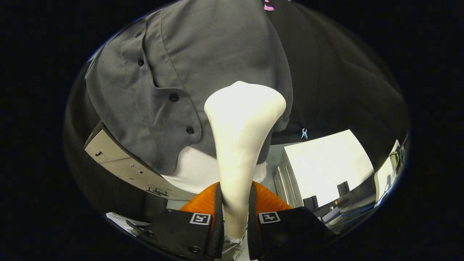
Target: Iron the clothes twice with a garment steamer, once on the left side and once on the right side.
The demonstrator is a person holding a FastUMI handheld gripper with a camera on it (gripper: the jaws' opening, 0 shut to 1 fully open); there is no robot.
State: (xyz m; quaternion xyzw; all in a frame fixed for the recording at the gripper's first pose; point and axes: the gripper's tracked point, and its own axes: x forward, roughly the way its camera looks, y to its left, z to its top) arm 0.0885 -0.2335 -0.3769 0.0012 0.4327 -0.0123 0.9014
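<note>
The garment steamer [243, 145] stands up between the gripper [235, 217] fingers, its slim handle pinched from both sides low down and its wide flat head flaring out at the far end, so the tongs are closed almost to the width of that handle and have hold of nothing else. Gripping it by the narrow neck leaves the whole head free to meet cloth, which looks like the reason for the hold. The head sits against or just in front of the grey shirt [188, 72], over the panel on the far side of the button placket [170, 98] from the collar, close to the shirt's lower hem; whether it actually touches the fabric cannot be told. The shirt hangs flat and buttoned, with a white layer [192, 170] showing below its hem, presumably so that it presents a smooth face for each stroke. Behind it hangs the dark booth cloth [333, 83], pinned with a small blue clip [304, 133]. Beside the shirt's hem a pale board [119, 159] leans, and beyond the fingers on the other side stands a white cabinet [326, 163]. Judging by the head's low position, one pass seems to be at its lower end.
</note>
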